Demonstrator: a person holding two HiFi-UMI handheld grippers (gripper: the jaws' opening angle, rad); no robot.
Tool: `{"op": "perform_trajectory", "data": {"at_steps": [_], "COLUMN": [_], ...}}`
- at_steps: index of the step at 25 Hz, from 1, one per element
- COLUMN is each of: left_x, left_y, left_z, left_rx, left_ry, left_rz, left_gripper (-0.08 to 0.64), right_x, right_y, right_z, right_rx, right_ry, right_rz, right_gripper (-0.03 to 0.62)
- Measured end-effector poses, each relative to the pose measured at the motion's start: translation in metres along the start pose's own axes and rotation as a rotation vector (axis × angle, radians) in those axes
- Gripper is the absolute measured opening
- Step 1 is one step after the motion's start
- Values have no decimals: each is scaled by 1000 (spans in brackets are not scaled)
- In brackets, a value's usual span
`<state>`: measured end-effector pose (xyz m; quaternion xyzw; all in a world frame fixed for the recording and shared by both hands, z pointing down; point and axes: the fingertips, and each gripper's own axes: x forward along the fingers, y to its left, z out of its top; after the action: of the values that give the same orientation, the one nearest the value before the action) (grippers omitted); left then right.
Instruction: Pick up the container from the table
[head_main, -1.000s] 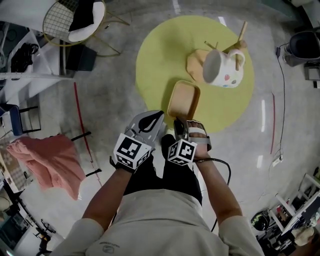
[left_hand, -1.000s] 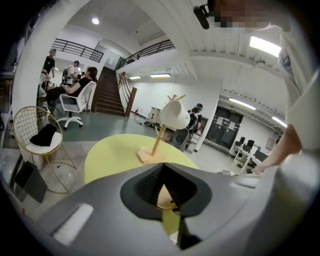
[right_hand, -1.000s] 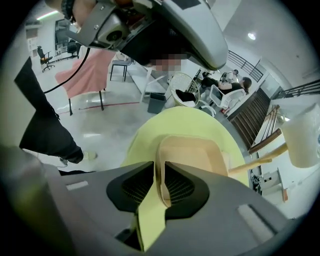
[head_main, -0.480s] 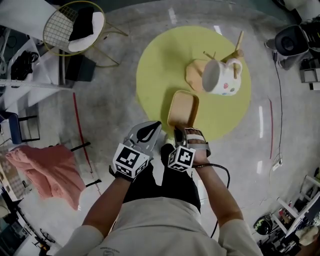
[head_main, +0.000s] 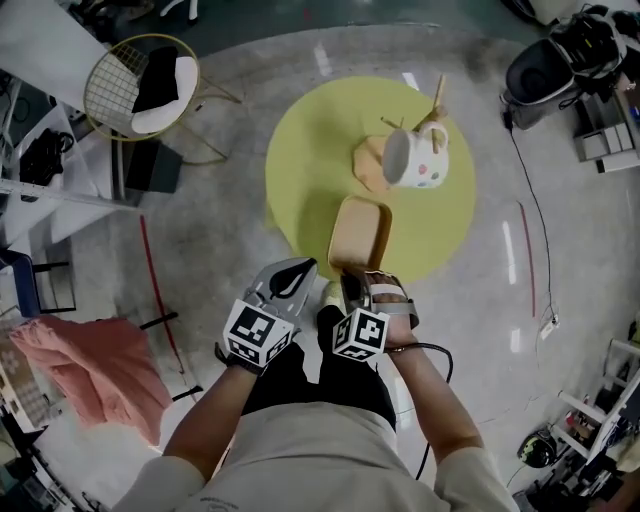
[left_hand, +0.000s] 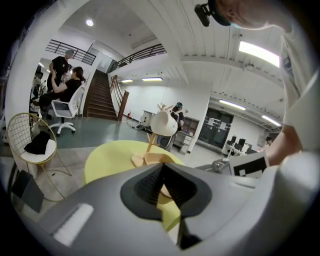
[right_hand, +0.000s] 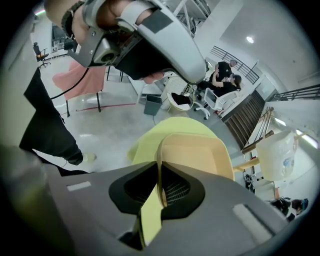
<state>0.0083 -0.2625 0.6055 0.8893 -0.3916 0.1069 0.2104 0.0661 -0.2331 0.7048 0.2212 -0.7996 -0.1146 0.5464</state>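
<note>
The container (head_main: 360, 232) sits at the near edge of the yellow desk (head_main: 310, 170), and the jaws of my right gripper (head_main: 352, 285) are closed tight on the thin wall of its near rim. The grasp looks made to me, though I cannot tell whether the container is off the desk. Next, I judge, comes a level lift, clear of the mug (head_main: 412, 158) beyond. My left gripper (head_main: 290, 275) hangs just beside, jaws together, empty.
</note>
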Motion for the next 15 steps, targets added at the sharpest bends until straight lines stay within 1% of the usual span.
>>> {"op": "perform_trajectory", "data": {"at_steps": [8, 15], "left_x": [-26, -56], "left_y": [-19, -34], "left_z": [18, 38], "left_rx": [44, 68], "left_ry": [-11, -20], "left_rz": [-37, -53], "left_gripper": [6, 6], "right_x": [-48, -94], "right_y": [2, 8], "right_z": [19, 44], "right_rx": [49, 76], "right_ry": [11, 10], "right_rz": [-24, -21], "right_gripper": [35, 35]}}
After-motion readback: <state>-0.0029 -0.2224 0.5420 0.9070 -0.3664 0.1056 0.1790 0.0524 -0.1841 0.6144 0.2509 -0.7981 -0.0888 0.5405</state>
